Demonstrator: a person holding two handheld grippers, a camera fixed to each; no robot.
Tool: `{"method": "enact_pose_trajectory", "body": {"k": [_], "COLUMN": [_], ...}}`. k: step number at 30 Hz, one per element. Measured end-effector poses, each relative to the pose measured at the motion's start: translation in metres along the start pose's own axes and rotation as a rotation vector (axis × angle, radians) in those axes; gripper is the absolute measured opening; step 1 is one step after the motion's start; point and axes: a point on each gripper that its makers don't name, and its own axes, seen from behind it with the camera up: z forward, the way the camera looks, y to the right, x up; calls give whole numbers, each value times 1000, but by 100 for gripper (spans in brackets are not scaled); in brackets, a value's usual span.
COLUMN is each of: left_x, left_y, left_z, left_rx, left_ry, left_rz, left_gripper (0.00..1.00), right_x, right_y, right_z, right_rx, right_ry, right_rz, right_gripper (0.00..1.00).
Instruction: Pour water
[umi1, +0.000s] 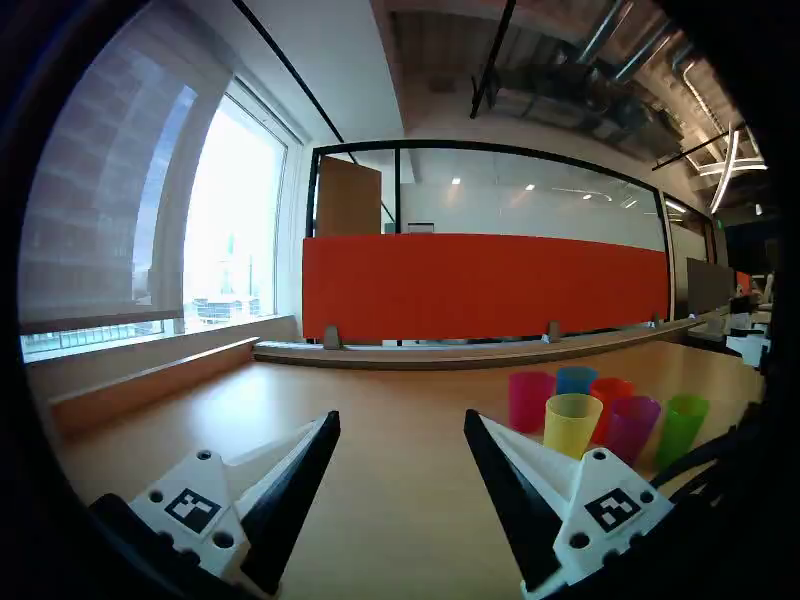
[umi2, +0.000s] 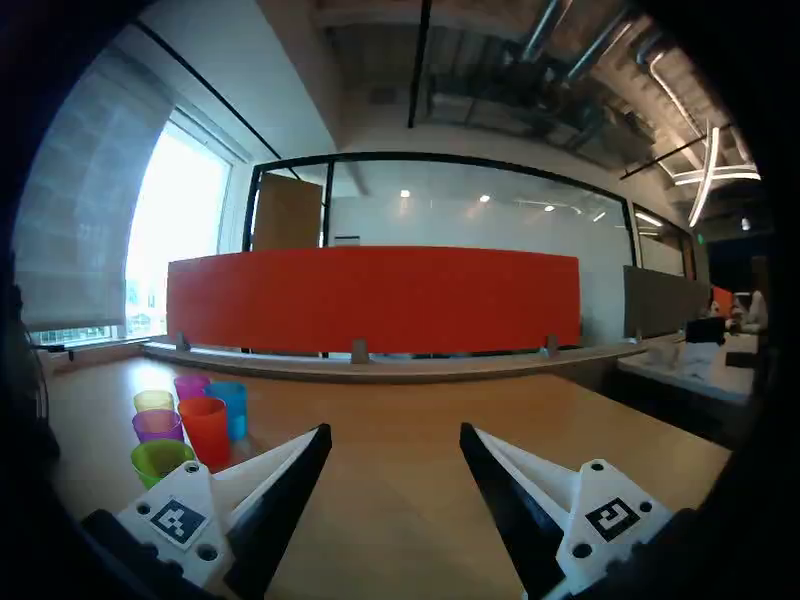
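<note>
- The left gripper (umi1: 400, 418) sits low over the wooden desk (umi1: 400, 510). Its two fingers are spread wide at the bottom of the left gripper view, with only bare desktop between them.
- Six plastic cups stand upright in a tight cluster at the right of that view, beyond the right-hand finger.
- The yellow cup (umi1: 572, 420), purple cup (umi1: 632, 428) and green cup (umi1: 683, 428) form the nearer row.
- The pink cup (umi1: 528, 400), blue cup (umi1: 575, 379) and orange cup (umi1: 611, 392) stand behind them.
- The yellow cup's base is hidden by the finger; I cannot tell whether they touch.
- The right gripper (umi2: 395, 432) is also fully parted at the bottom of the right gripper view and grips nothing.
- In that view the cluster is at the lower left, just beyond the left-hand finger. The green cup (umi2: 160, 460) is nearest, and the orange cup (umi2: 207, 430) and blue cup (umi2: 230, 408) are on the cluster's right side.
- Whether any cup holds water cannot be made out.
- An orange partition (umi1: 480, 285) runs across the middle of the frame along the desk's far edge.
- A bright window (umi1: 230, 230) fills the left.
</note>
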Motion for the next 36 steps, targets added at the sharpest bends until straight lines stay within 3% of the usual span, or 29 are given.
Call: {"method": "enact_pose_trajectory", "body": {"k": [5, 17, 27, 36], "left_x": [2, 48, 67, 85], "left_y": [-1, 8, 12, 14], "left_z": [1, 4, 10, 17], "left_rx": [3, -41, -66, -91], "left_ry": [5, 34, -3, -16], "left_rz": [-2, -3, -8, 32], "left_gripper": [92, 92, 92, 92], "right_x": [4, 44, 73, 93], "right_y": [2, -5, -6, -2], "right_z": [0, 2, 5, 12], "right_rx": [-1, 31, 40, 39], "right_ry": [11, 35, 16, -7], "right_rz": [0, -7, 16, 10], "right_gripper": [100, 100, 99, 100]}}
